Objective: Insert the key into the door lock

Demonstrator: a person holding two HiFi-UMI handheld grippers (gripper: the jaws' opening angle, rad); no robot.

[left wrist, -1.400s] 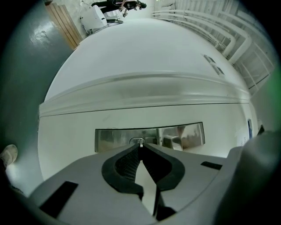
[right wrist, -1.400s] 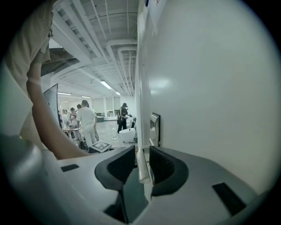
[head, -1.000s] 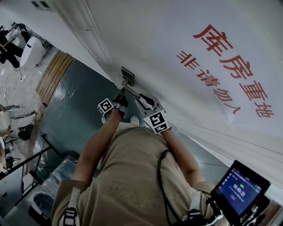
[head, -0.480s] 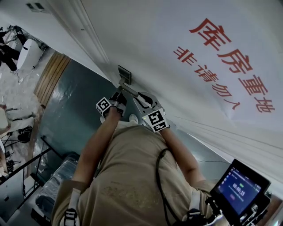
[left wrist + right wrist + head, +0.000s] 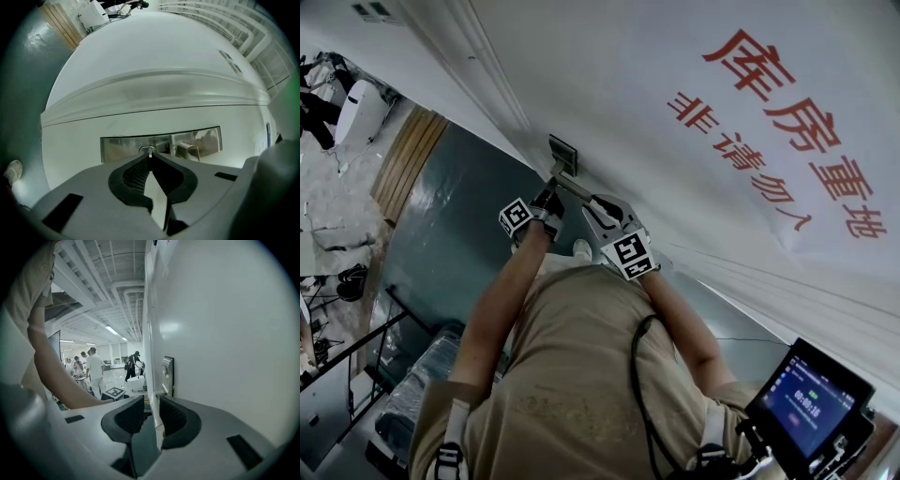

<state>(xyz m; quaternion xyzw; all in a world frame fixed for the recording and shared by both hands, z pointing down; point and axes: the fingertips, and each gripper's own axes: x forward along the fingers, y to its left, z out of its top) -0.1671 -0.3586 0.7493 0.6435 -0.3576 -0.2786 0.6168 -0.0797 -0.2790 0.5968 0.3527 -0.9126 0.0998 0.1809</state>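
They are standing right up against the white door [image 5: 609, 75], both tongs at the lock plate [image 5: 562, 152]. The left gripper [image 5: 150, 158] is clamped shut on the key [image 5: 149, 152]. Only a short sliver of metal shows past its tips, and that sliver meets the small keyhole [image 5: 148, 149] in the steel plate, to the left of where the handle [image 5: 188, 150] stands out. So the key is lined up and at the mouth of the lock, perhaps a little way in. How deep it sits I cannot make out, since the jaws cover most of it. The right gripper [image 5: 151, 401] has its jaws a little apart around the handle's lever. The lever lies against one pad [image 5: 173, 418] with a dark gap on the other side, so I would call that a loose bracket, not a firm pinch. By my reckoning the carrying and aiming are done. What is left is pushing the key fully home, and a slight tilt of the left gripper could jam it at the slot.
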